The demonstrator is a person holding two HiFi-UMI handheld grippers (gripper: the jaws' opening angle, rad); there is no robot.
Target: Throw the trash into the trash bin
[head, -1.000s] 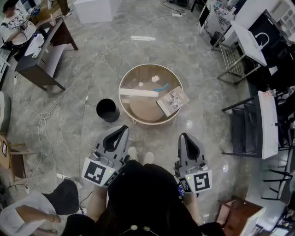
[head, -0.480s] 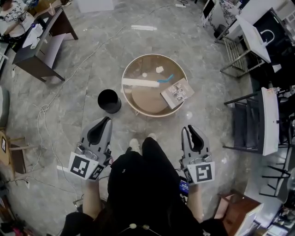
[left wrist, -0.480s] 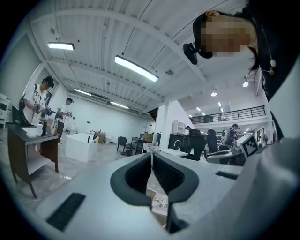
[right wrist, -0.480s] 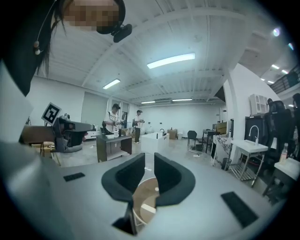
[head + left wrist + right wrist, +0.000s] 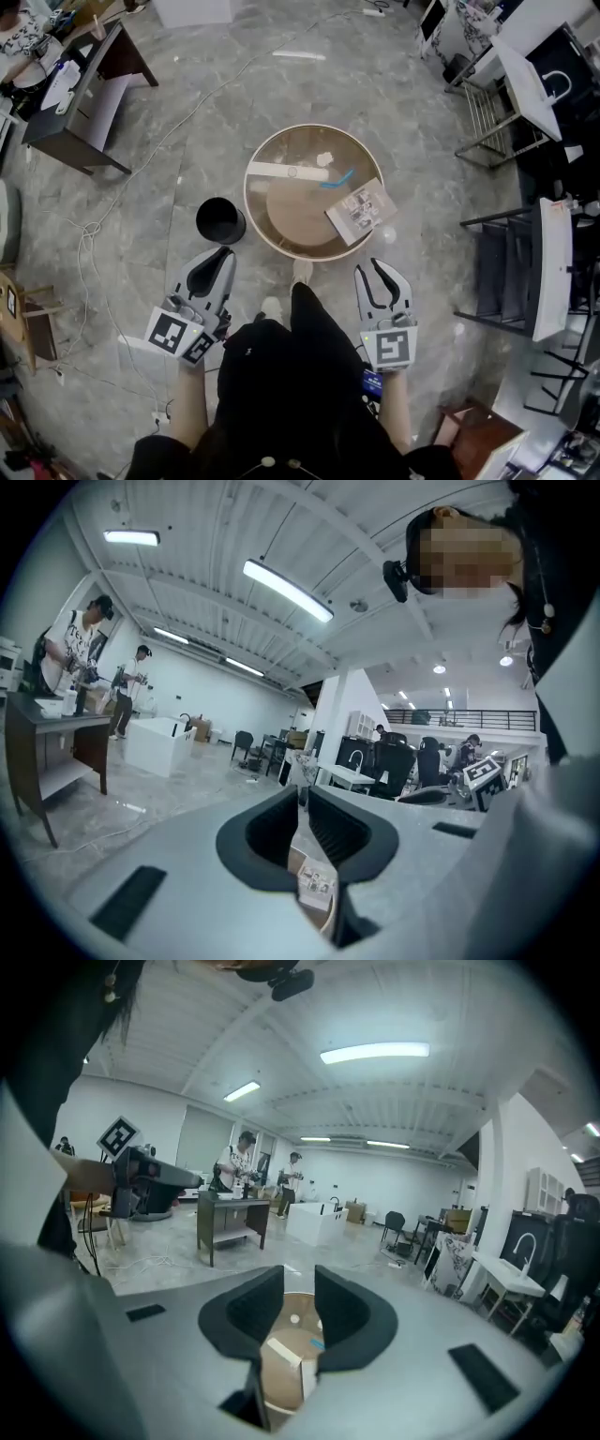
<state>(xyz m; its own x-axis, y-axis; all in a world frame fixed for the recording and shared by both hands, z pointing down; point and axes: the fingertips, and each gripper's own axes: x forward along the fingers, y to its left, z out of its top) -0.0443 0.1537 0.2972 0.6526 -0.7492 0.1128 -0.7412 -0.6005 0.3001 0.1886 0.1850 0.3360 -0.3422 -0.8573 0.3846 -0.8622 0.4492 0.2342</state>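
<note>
Left gripper (image 5: 225,254): closed to a thin slit, nothing gripped; held low, in front of the person's body.
Right gripper (image 5: 375,269): opening, pads apart, nothing between them; only the table top visible through the gap.
Trash bin (image 5: 220,222): black, round, upright on the floor; just ahead of the left gripper's tips, well off to the left of the right gripper, close beside the table.
Round table (image 5: 247,192): ahead of both grippers, slightly right of the left one.
White strip (image 5: 286,172): flat on the table, on the side far from both grippers.
Crumpled white wad (image 5: 324,159): just past the strip's right end, farthest from the grippers.
Blue piece (image 5: 339,178): on the table ahead of the right gripper, beyond the booklet.
Printed booklet (image 5: 361,210): at the table's near edge, straight ahead of the right gripper's tips and the closest item to them; also visible through the left gripper's slit (image 5: 314,885).
</note>
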